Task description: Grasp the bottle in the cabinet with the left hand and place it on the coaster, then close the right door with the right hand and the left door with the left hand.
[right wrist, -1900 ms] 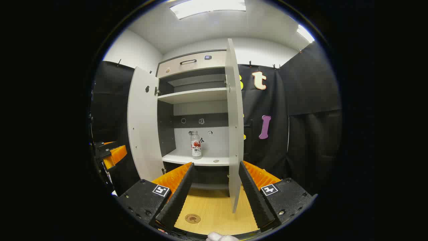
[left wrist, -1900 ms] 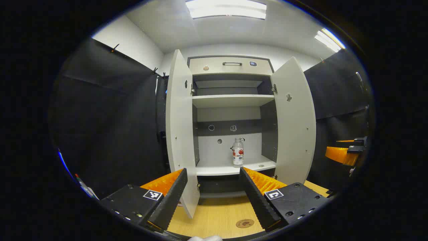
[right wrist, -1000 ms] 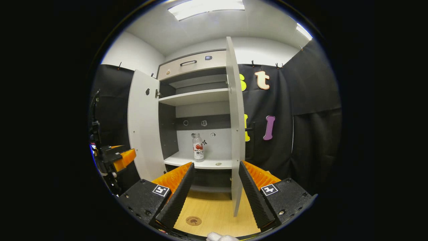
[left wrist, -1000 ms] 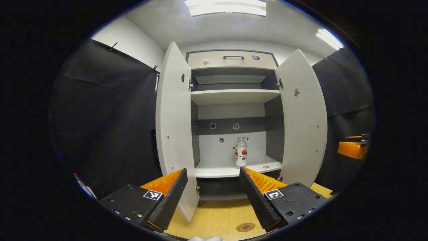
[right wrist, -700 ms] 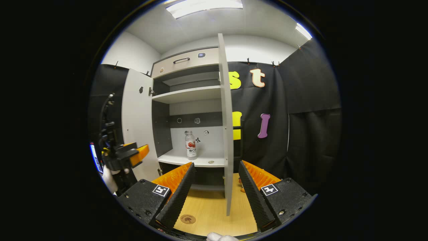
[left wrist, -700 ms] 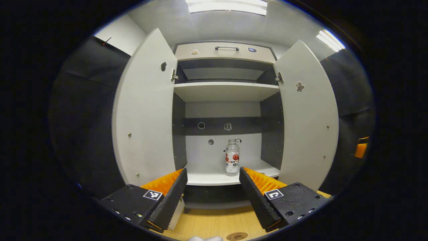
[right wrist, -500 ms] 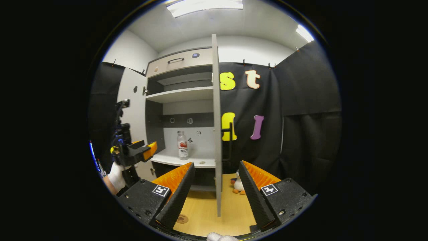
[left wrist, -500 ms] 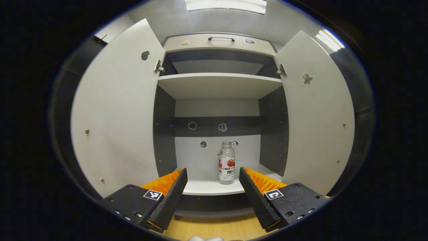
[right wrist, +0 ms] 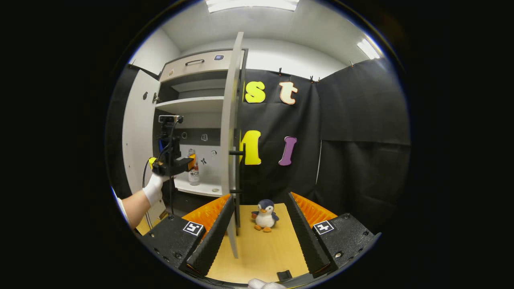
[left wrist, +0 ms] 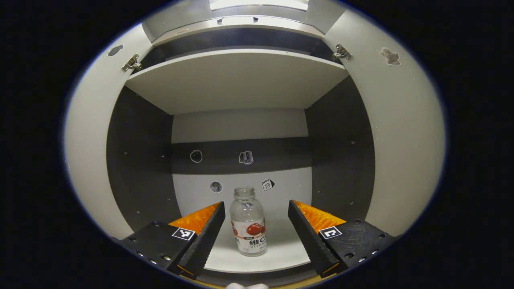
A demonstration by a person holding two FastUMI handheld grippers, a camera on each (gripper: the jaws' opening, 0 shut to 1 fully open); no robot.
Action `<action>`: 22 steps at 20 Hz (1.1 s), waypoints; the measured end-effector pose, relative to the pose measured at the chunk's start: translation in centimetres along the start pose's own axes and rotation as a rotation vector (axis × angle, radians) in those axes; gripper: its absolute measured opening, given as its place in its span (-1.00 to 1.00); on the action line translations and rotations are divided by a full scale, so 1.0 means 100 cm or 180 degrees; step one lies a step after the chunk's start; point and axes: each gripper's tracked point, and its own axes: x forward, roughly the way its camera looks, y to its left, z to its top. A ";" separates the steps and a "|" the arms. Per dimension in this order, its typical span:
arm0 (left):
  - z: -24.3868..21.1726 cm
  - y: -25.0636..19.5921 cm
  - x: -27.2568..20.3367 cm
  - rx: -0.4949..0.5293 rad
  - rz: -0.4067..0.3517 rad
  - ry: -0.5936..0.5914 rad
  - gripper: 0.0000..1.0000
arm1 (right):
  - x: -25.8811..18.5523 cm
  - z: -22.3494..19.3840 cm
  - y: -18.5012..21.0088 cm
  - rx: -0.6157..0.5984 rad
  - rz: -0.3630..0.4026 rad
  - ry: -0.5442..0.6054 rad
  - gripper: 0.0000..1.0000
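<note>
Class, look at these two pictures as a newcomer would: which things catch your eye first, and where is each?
First, the clear bottle with a red-printed label, upright on the cabinet's lower shelf, between the open left gripper fingers. In the right gripper view, a toy penguin sits on the wooden table beside the open right door, and a gloved hand holds the left gripper at the cabinet.

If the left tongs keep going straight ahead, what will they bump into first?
Probably the clear plastic bottle with the red-and-white label. It stands upright on the cabinet's white lower shelf, straight ahead between the open left tongs, slightly left of centre. How far off it is, the picture can't tell.
</note>
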 end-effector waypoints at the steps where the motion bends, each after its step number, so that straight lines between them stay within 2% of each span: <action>1: -0.004 0.003 0.010 -0.0035 0.0044 0.0028 0.92 | 0.002 0.000 -0.001 -0.0001 -0.0004 0.0002 0.64; 5: -0.023 0.018 0.037 -0.0083 0.0184 0.0138 0.92 | 0.004 -0.005 -0.010 -0.0037 -0.0033 0.0030 0.64; 11: -0.050 0.019 0.062 -0.0184 0.0174 0.0363 0.92 | 0.003 -0.018 -0.021 0.0006 -0.0107 0.0127 0.64; 12: -0.049 0.021 0.064 -0.0198 0.0215 0.0368 0.89 | 0.001 -0.018 -0.020 0.0010 -0.0108 0.0132 0.64; 13: -0.051 0.022 0.071 -0.0188 0.0256 0.0385 0.75 | 0.000 -0.019 -0.021 0.0011 -0.0110 0.0139 0.64; 14: -0.046 0.019 0.059 -0.0184 0.0253 0.0445 0.55 | -0.002 -0.017 -0.021 0.0018 -0.0104 0.0128 0.64; 19: -0.013 0.030 0.031 -0.0160 0.0229 0.0275 0.53 | -0.003 -0.010 -0.011 0.0068 -0.0042 0.0038 0.64; 21: 0.002 0.030 0.000 -0.0106 0.0213 0.0208 0.53 | -0.001 -0.015 -0.001 0.0085 0.0031 0.0059 0.64; 22: 0.007 0.029 -0.015 -0.0082 0.0187 0.0178 0.46 | -0.001 -0.016 0.004 0.0098 0.0071 0.0075 0.64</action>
